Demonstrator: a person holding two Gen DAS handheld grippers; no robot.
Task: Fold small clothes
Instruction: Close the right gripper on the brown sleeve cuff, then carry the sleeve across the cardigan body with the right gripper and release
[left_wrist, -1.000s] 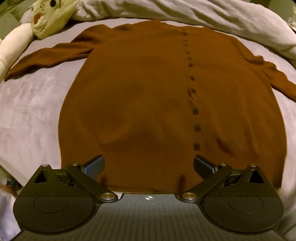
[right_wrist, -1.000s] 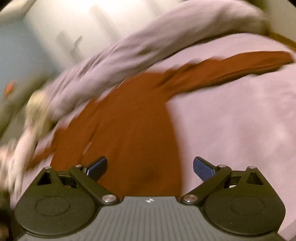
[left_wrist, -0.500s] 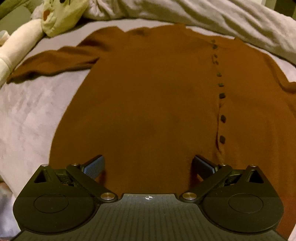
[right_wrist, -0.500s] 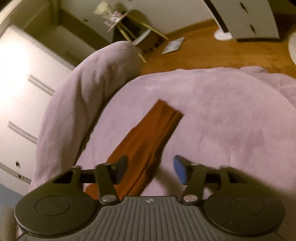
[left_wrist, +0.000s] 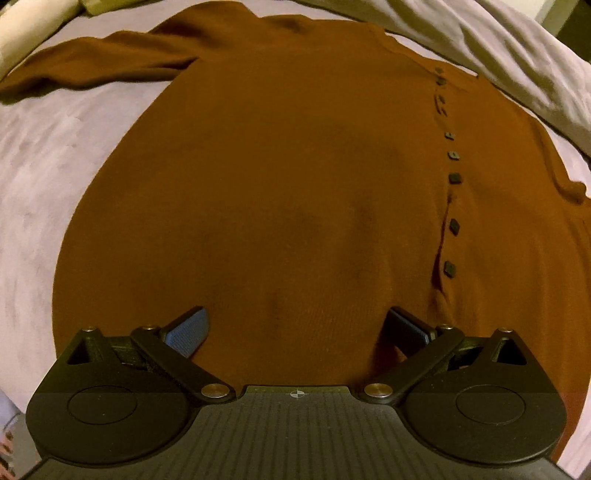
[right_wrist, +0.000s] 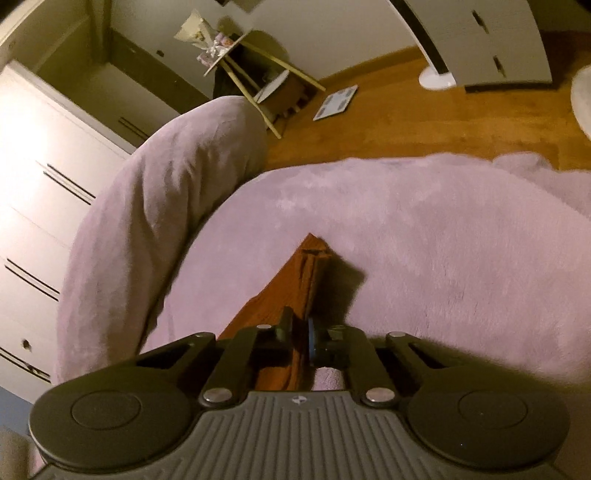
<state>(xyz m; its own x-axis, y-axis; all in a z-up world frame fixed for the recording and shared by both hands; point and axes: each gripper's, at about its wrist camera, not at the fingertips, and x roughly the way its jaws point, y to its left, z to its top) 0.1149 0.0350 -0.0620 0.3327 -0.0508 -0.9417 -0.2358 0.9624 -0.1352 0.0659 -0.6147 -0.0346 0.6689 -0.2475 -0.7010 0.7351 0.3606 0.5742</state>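
Note:
A brown button-up cardigan (left_wrist: 295, 184) lies flat on a lilac blanket (left_wrist: 37, 166), its dark buttons (left_wrist: 452, 229) running down the right of the view and one sleeve (left_wrist: 92, 62) stretched to the upper left. My left gripper (left_wrist: 295, 328) hovers open over the cardigan's lower body, nothing between its fingers. In the right wrist view the other sleeve (right_wrist: 295, 280) lies on the blanket, cuff pointing away. My right gripper (right_wrist: 300, 332) is closing on this sleeve, and its pads pinch the fabric a short way behind the cuff.
A rolled lilac duvet (right_wrist: 155, 206) lies along the bed's far side, left of the sleeve. Beyond the bed edge are a wooden floor (right_wrist: 406, 110), a small wooden side table (right_wrist: 258, 85), a flat scale (right_wrist: 336, 101) and white drawers (right_wrist: 37, 166).
My right gripper swung from the cardigan's body out to the sleeve end and went from wide open to pinching the sleeve. My left gripper sank closer and shifted left over the cardigan, staying open.

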